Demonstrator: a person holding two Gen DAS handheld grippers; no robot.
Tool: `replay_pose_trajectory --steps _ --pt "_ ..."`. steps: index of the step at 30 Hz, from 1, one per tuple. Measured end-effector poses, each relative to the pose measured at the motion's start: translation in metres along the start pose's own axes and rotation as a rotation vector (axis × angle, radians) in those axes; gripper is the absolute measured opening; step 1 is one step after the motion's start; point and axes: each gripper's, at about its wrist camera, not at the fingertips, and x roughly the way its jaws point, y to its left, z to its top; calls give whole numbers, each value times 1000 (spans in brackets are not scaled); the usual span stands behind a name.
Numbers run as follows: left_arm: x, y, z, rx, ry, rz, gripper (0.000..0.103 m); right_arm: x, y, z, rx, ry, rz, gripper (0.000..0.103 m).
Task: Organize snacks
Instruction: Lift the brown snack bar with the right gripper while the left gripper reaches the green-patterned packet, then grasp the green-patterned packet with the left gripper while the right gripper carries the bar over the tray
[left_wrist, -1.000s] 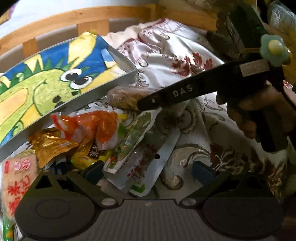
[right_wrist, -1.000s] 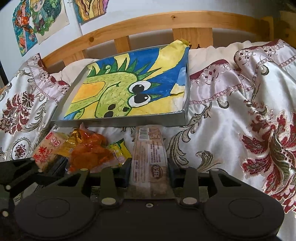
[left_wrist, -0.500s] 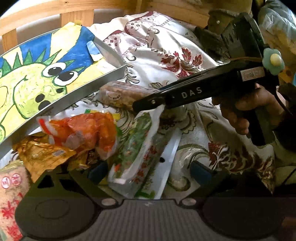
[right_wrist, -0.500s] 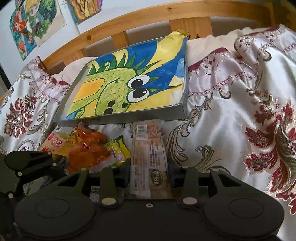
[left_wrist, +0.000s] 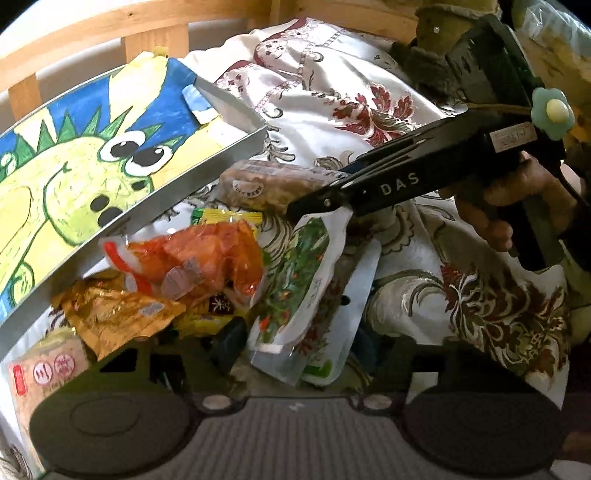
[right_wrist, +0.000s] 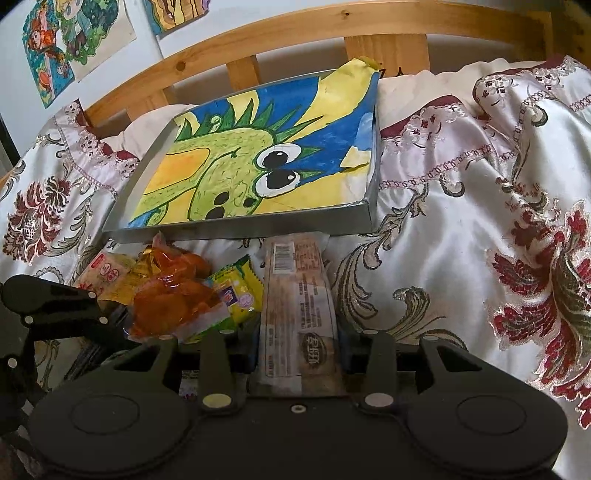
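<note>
Snacks in a loose pile on a flowered satin bedspread (right_wrist: 461, 229), just near of a gray tray (right_wrist: 240, 229) lined with a green monster drawing; the tray leans toward a wooden headboard (right_wrist: 295, 33).

Right gripper (right_wrist: 299, 343): closed on a long brown snack bar (right_wrist: 299, 295), whose far end lies just beside the tray's near wall. In the left wrist view the bar (left_wrist: 269, 181) juts out past the black fingers.

Left gripper (left_wrist: 295, 343): jaws spread wide, a green-and-white pouch (left_wrist: 295, 295) lying between them; whether either finger touches it cannot be told.

Pile, left of the bar: orange packet (right_wrist: 173, 295) on top, yellow packet (right_wrist: 236, 291) beside it, gold wrapper (left_wrist: 110, 314) and a pale packet with red print (left_wrist: 44, 369) at the near left.

Wall behind headboard: coloured drawings (right_wrist: 74, 40).
</note>
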Motion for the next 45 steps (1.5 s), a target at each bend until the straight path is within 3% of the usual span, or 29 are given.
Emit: replay_pose_trajectory --steps 2,12,23,30,40,45 --pt "4 -3 3 7 -2 32 55 1 1 0 -1 -5 -3 42" --pt "3 -9 3 -84 7 96 47 3 4 -1 -14 -23 -26 41" --pt "-22 -10 -11 -266 28 51 42 -18 31 0 -203 -65 -81 38" --pt "-40 -8 -24 -400 5 27 41 -23 37 -1 -231 -102 -92 38" --pt "-69 -8 -33 -488 -73 21 41 -33 48 -3 -276 -162 -99 38" --pt "-87 -4 -24 -515 -165 35 41 -39 51 -3 -288 -256 -102 38"
